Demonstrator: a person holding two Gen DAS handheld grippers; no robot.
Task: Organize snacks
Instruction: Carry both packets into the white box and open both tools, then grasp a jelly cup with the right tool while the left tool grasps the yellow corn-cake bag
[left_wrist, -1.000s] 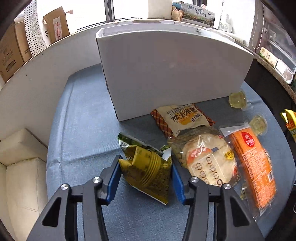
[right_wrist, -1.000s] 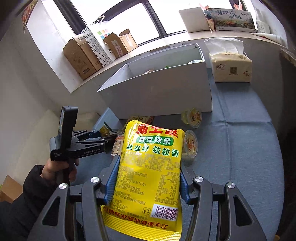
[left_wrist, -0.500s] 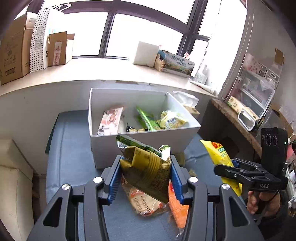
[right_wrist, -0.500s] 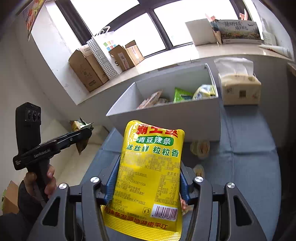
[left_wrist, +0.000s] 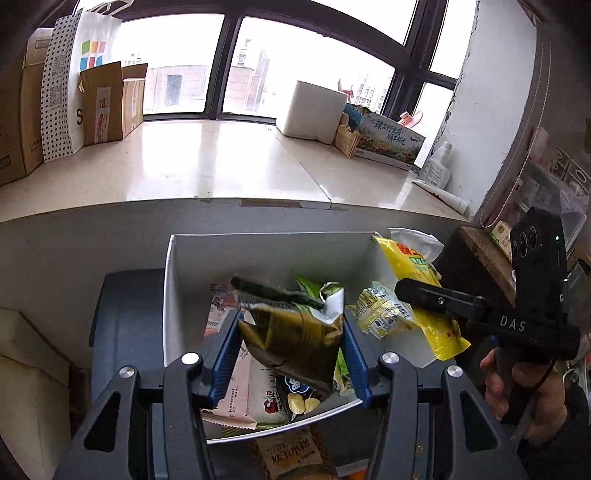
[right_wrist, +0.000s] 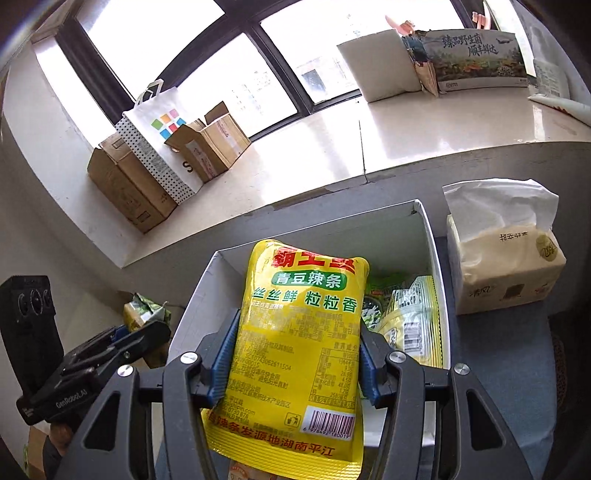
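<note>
My left gripper (left_wrist: 290, 354) is shut on a crumpled olive-green snack bag (left_wrist: 295, 339) and holds it above the open white box (left_wrist: 173, 288), which holds several snack packs. My right gripper (right_wrist: 299, 354) is shut on a big yellow snack pouch (right_wrist: 299, 332) with red and green Chinese print, held over the same white box (right_wrist: 437, 258). In the left wrist view the right gripper (left_wrist: 417, 295) and the yellow pouch (left_wrist: 410, 258) hang over the box's right side. In the right wrist view the left gripper (right_wrist: 147, 332) with its green bag (right_wrist: 142, 314) is at the box's left.
More snack packs (left_wrist: 288, 456) lie on the blue cloth in front of the box. A tissue pack (right_wrist: 502, 258) stands right of the box. The windowsill (left_wrist: 184, 162) behind carries cardboard boxes (left_wrist: 107, 103) and a paper bag (right_wrist: 159, 140). A wooden shelf (left_wrist: 484, 251) is at right.
Both grippers have risen from the table and moved forward over the white box, each still holding its snack. The box's inside has come into view below them.
</note>
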